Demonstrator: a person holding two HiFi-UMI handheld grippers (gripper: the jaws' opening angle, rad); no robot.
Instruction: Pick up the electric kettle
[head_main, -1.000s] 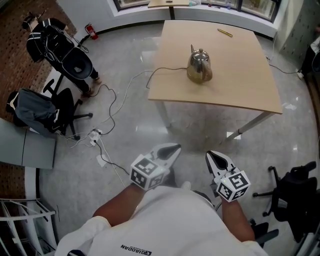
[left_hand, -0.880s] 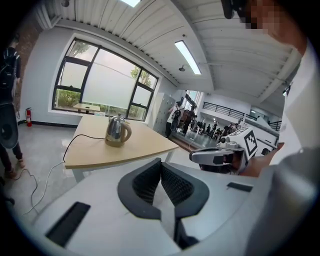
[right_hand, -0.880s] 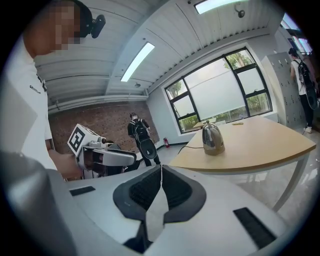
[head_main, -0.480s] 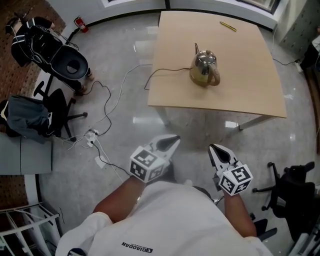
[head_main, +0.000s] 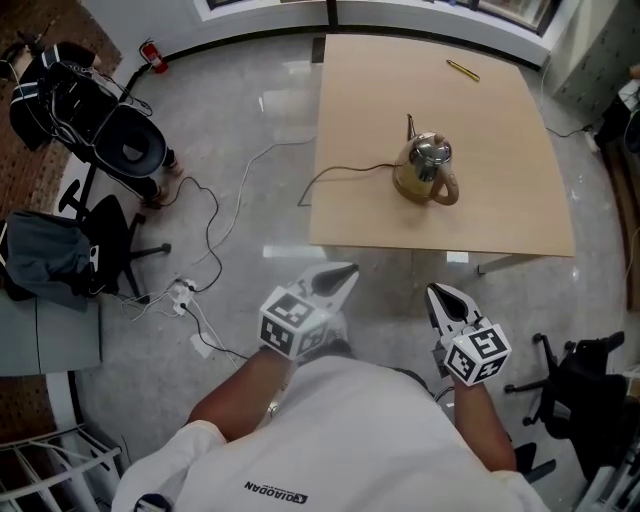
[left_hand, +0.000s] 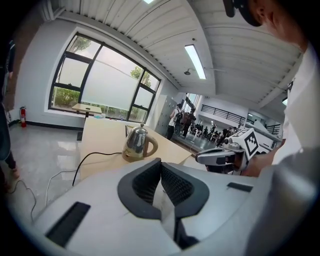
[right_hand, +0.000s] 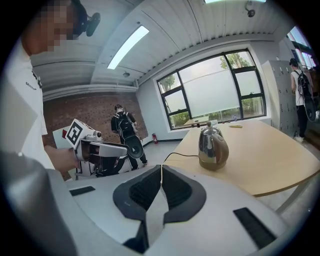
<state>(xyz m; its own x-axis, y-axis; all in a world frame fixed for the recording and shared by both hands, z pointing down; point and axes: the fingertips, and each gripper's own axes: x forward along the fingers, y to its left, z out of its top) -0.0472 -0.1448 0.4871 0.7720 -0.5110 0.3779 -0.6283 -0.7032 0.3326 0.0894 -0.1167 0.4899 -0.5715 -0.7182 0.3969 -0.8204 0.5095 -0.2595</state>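
Note:
A steel electric kettle (head_main: 428, 171) with a brown handle stands on the wooden table (head_main: 500, 120), its black cord (head_main: 345, 174) trailing off the left edge. It also shows as the kettle (left_hand: 137, 144) in the left gripper view and the kettle (right_hand: 212, 145) in the right gripper view. My left gripper (head_main: 343, 273) and right gripper (head_main: 439, 294) hover side by side over the floor, short of the table's near edge. Both are shut with nothing between the jaws. The left gripper (left_hand: 160, 165) and right gripper (right_hand: 161, 169) point toward the kettle.
A yellow pen (head_main: 462, 69) lies at the table's far side. Office chairs (head_main: 110, 130) with bags stand at left, another chair (head_main: 585, 375) at lower right. Cables and a power strip (head_main: 182, 293) lie on the grey floor. People stand in the distance.
Both grippers have come closer to the table, still shut. The table and kettle sit nearer and lower in the head view.

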